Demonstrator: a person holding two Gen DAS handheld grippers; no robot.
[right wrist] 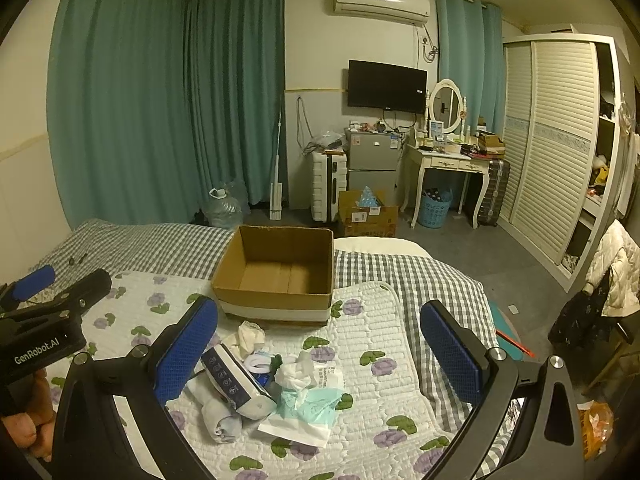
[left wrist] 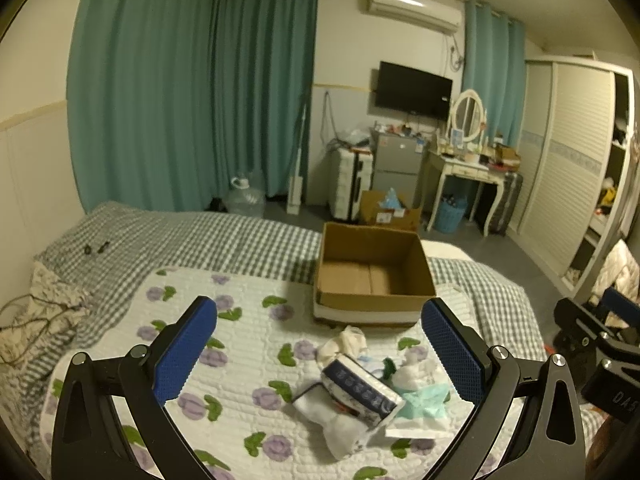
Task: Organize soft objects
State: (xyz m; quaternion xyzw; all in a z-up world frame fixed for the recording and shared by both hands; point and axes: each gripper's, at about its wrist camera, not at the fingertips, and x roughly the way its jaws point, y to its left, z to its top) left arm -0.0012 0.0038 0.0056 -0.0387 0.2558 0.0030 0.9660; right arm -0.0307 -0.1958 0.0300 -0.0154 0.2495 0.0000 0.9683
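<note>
Several crumpled soft items point(left wrist: 356, 388) near corrugated box point(left wrist: 372, 268)

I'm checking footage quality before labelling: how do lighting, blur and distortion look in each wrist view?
Left wrist view: dim yellowish light, soft blur on the pile of soft items, glare on the air conditioner, fisheye bending of the curtains. Right wrist view: the same tint, sharper, wardrobe bowed, corners vignetted black.

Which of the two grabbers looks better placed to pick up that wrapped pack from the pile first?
Probably the left gripper: the blue-and-white pack lies between its open fingers. For the right gripper, also open, the pack sits off beside its left finger. The cardboard box waits just beyond.
</note>
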